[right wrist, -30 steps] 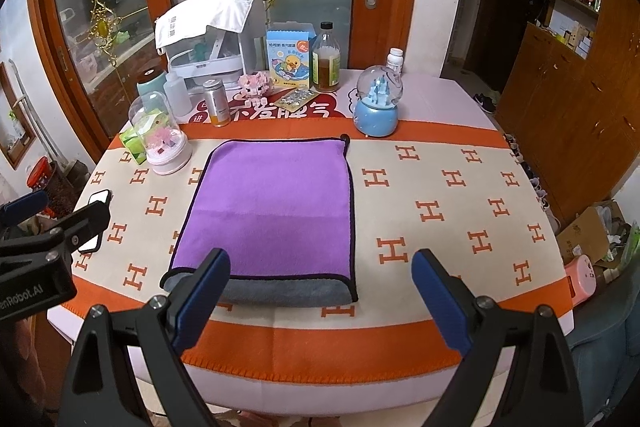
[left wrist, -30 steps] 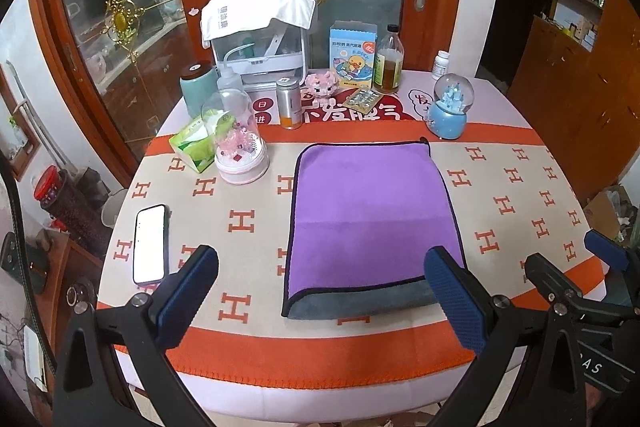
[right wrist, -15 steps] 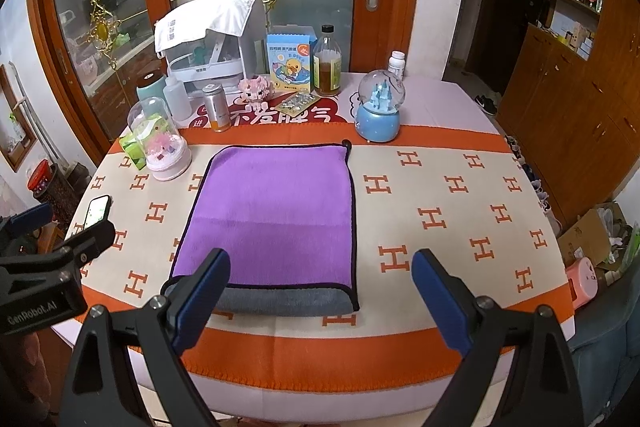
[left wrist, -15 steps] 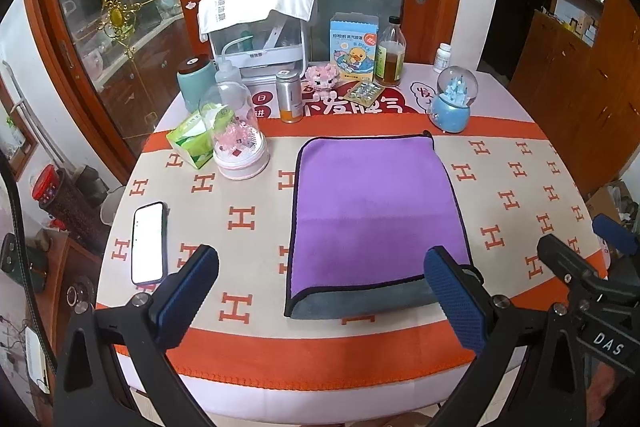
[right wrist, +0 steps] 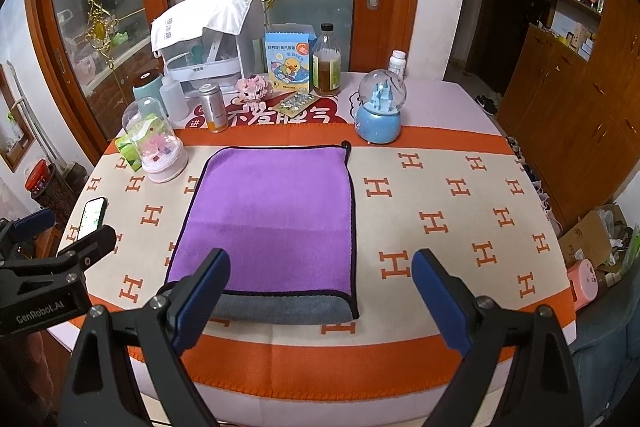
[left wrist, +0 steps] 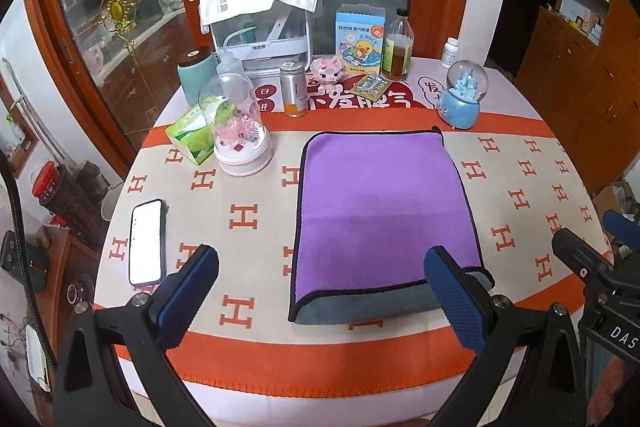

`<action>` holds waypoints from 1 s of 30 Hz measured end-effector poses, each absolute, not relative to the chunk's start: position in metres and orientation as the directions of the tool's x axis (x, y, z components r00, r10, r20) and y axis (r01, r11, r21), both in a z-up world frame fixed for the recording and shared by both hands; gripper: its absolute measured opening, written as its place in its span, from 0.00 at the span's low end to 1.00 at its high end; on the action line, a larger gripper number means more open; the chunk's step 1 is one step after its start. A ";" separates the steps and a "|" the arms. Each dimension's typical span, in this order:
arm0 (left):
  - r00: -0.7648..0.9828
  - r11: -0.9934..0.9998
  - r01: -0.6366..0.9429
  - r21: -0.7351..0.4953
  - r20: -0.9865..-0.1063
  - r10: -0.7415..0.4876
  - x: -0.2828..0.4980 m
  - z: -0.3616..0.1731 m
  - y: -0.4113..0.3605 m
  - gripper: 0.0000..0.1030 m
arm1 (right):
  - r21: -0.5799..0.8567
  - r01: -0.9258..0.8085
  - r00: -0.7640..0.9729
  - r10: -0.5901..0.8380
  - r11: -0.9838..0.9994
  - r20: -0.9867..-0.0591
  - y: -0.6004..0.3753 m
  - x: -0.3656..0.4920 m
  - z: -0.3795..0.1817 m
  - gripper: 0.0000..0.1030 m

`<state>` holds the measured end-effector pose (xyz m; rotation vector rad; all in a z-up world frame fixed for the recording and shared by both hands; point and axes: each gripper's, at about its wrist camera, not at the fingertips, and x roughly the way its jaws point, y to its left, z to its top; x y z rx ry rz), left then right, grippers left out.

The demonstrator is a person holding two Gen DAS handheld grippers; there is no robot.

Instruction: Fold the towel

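A purple towel (left wrist: 380, 203) with a black edge lies folded flat on the table, its grey underside showing along the near edge; it also shows in the right wrist view (right wrist: 272, 215). My left gripper (left wrist: 320, 291) is open and empty, held above the table's near edge, in front of the towel's near left corner. My right gripper (right wrist: 320, 291) is open and empty, in front of the towel's near right corner. Neither touches the towel. Each gripper shows at the edge of the other's view.
A phone (left wrist: 147, 242) lies left of the towel. A pink dome ornament (left wrist: 240, 131), tissue pack (left wrist: 191, 135), can (left wrist: 294, 89), bottle (left wrist: 397, 47) and blue snow globe (left wrist: 462, 95) stand behind it. The orange-and-cream tablecloth (right wrist: 460, 211) covers the round table.
Both grippers have drawn back and up slightly from the table; the towel looks a little farther away. The towel has not moved and both grippers stay open.
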<state>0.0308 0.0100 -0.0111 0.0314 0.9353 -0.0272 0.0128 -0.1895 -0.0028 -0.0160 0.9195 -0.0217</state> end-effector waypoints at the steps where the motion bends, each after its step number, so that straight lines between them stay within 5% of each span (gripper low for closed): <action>1: 0.594 0.999 0.037 0.015 -0.804 -0.010 0.032 -0.012 0.010 0.99 | -0.023 0.011 0.604 -0.025 1.000 -0.797 -0.190 0.013 -0.005 0.90; 30: 0.538 0.999 0.047 0.027 -0.843 -0.003 0.063 -0.067 0.018 0.99 | 0.015 -0.060 0.520 0.045 0.998 -0.853 -0.197 0.036 -0.067 0.85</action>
